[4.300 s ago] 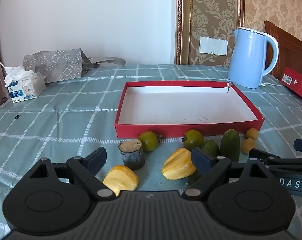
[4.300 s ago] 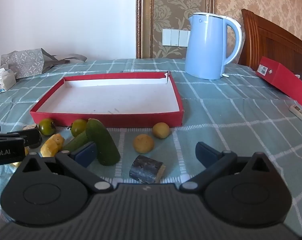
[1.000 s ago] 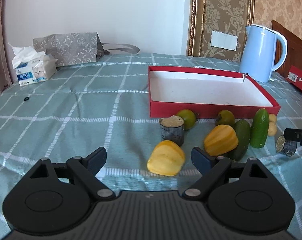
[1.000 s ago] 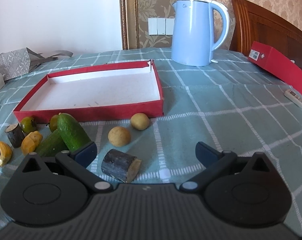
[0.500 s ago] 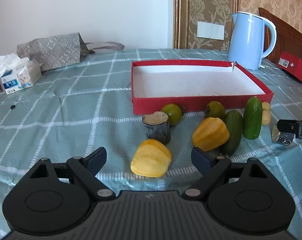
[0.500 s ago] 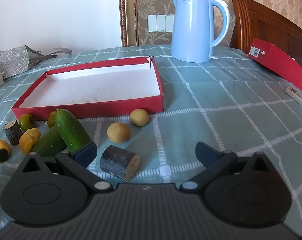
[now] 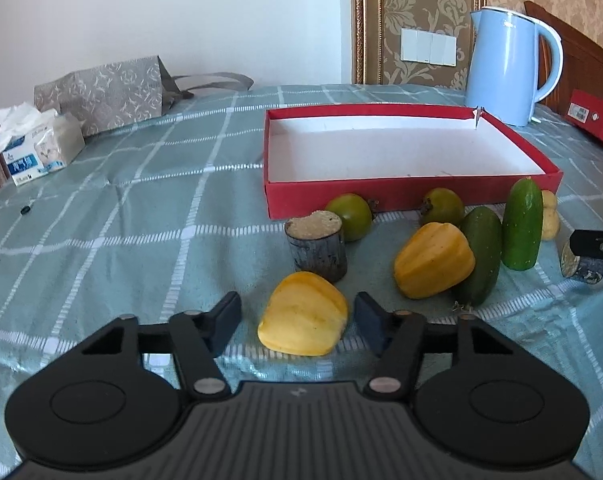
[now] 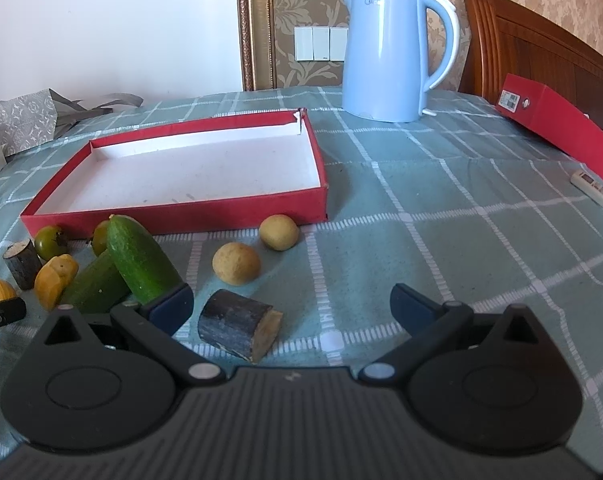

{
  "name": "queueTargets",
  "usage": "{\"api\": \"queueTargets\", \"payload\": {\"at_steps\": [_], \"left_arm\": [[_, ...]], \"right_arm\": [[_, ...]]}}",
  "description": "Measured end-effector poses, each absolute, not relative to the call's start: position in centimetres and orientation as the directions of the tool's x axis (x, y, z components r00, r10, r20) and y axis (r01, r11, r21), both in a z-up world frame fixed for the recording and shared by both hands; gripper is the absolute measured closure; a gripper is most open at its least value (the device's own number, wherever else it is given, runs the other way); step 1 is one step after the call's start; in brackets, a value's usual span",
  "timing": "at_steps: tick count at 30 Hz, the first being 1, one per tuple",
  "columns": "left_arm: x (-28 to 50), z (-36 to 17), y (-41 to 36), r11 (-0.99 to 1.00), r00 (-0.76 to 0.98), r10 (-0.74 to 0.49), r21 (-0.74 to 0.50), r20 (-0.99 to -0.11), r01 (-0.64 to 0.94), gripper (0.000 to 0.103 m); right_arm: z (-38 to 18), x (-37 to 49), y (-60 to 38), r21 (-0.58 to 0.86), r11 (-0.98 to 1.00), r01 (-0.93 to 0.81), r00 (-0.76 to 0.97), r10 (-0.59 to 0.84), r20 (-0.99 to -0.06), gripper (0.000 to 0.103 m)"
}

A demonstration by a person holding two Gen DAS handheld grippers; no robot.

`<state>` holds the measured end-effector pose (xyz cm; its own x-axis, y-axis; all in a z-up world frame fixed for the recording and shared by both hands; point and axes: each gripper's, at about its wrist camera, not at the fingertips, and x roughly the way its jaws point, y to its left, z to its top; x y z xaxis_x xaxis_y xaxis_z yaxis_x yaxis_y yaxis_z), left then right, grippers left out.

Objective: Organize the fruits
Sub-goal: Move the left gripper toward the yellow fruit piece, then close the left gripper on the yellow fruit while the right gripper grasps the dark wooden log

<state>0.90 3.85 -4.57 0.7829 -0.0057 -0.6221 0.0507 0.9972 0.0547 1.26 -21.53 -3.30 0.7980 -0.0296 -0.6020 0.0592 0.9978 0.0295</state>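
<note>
An empty red tray (image 7: 405, 196) with a white floor lies on the checked cloth; it also shows in the right wrist view (image 8: 173, 214). In front of it lie two green round fruits (image 7: 351, 216), two cucumbers (image 7: 521, 224), two yellow fruits and two small tan fruits (image 8: 237, 263). My left gripper (image 7: 297, 322) is open, its jaws on either side of the near yellow fruit (image 7: 305, 326), not closed on it. My right gripper (image 8: 291, 306) is open with a dark sugarcane piece (image 8: 239, 330) lying between its jaws.
An upright sugarcane stump (image 7: 317, 246) stands behind the near yellow fruit. A blue kettle (image 7: 509, 66) stands behind the tray. A tissue box (image 7: 37, 148) and a grey bag (image 7: 101, 94) sit far left. A red box (image 8: 557, 128) and a remote (image 8: 597, 194) lie at right.
My left gripper has moved forward so the near yellow fruit now sits between its jaws, and the jaws have narrowed. My right gripper has shifted slightly toward the sugarcane piece.
</note>
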Motion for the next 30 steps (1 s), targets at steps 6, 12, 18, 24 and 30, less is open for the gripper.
{"api": "queueTargets", "payload": {"at_steps": [6, 12, 18, 24, 30], "left_arm": [[1.0, -4.6, 3.7, 0.998, 0.789, -0.019, 0.036, -0.614, 0.052, 0.059], [1.2, -4.7, 4.0, 1.000, 0.804, -0.026, -0.007, -0.594, 0.027, 0.060], [1.2, -5.0, 4.0, 0.999, 0.819, -0.031, -0.008, -0.573, 0.032, 0.060], [1.4, -5.2, 4.1, 0.999, 0.818, -0.041, -0.019, -0.573, 0.037, 0.060], [1.4, -5.2, 4.1, 0.999, 0.819, -0.046, -0.026, -0.572, 0.039, 0.060]], "right_arm": [[-3.3, 1.1, -21.8, 0.014, 0.998, 0.060, 0.803, -0.039, -0.595, 0.000], [-3.3, 0.5, -22.8, 0.047, 0.998, 0.050, 0.804, -0.012, -0.595, 0.000], [-2.6, -1.1, -24.2, 0.080, 0.997, -0.008, 0.826, 0.052, -0.562, 0.000], [-2.8, -1.5, -24.4, 0.056, 0.998, -0.030, 0.822, 0.057, -0.567, 0.000], [-3.0, -1.4, -22.2, 0.006, 0.997, -0.082, 0.828, 0.071, -0.557, 0.000]]}}
